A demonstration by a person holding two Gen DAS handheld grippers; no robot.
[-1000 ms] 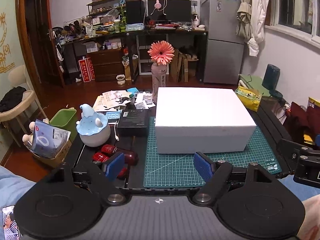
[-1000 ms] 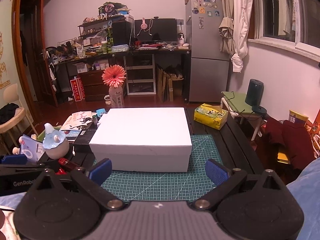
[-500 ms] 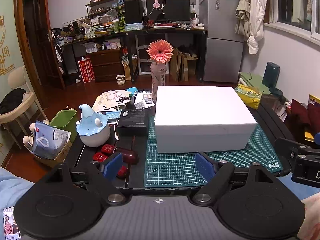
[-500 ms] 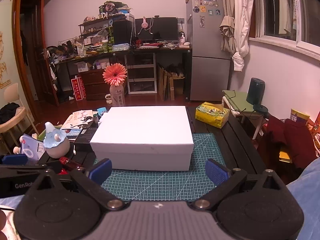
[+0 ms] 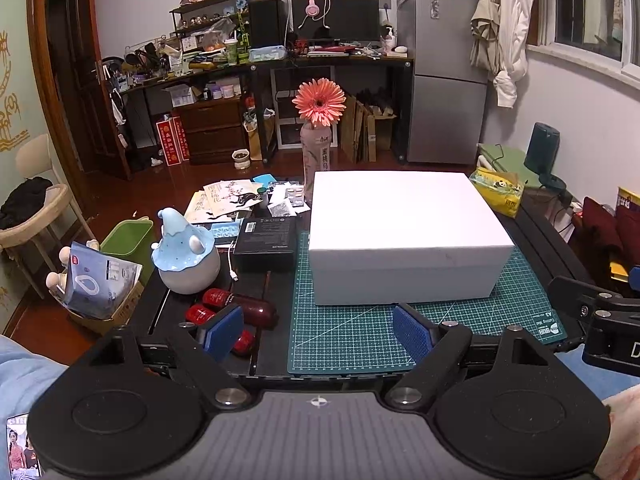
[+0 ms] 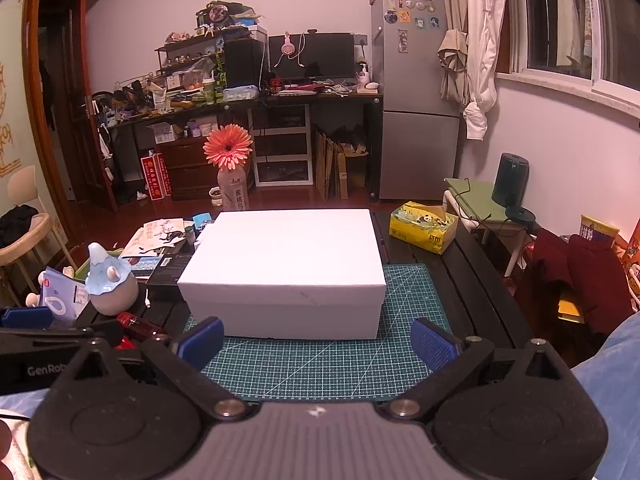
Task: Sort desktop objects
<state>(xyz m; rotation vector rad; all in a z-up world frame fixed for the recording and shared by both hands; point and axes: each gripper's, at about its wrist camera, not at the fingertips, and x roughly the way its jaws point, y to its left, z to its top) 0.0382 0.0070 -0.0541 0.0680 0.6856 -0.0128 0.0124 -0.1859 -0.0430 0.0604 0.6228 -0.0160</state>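
Very little has changed over the last second. The left hand-held gripper (image 5: 318,334) has spread its jaws a little wider than a second ago and now stands wide with nothing between the pads; the last half second shows no further widening. The right hand-held gripper (image 6: 316,342) is as wide as it was, also empty. Both hang low over the near edge of the worktop (image 5: 536,236), pointing down at the green mat (image 5: 348,332), and neither has shifted across the frames.

The things to sort lie as they did. The white box (image 5: 400,236) sits closed on the mat, its lid on. To its left are the black box (image 5: 266,238), the blue-capped figure (image 5: 184,256) and 2 or 3 red bottles (image 5: 240,306) lying on their sides just ahead of the left gripper's left pad. Papers and blister packs (image 5: 256,198) lie farther back, near the flower bottle (image 5: 318,152). A yellow tissue pack (image 6: 424,228) rests on the right side, well apart from the rest.

I judge this to be the start: nothing is held and no item has been moved. The slight widening of the left jaws suggests readiness for a first pick, and the red bottles are the nearest candidates. If the white box is the destination, its lid would have to come off first, probably a job for both grippers given its width.
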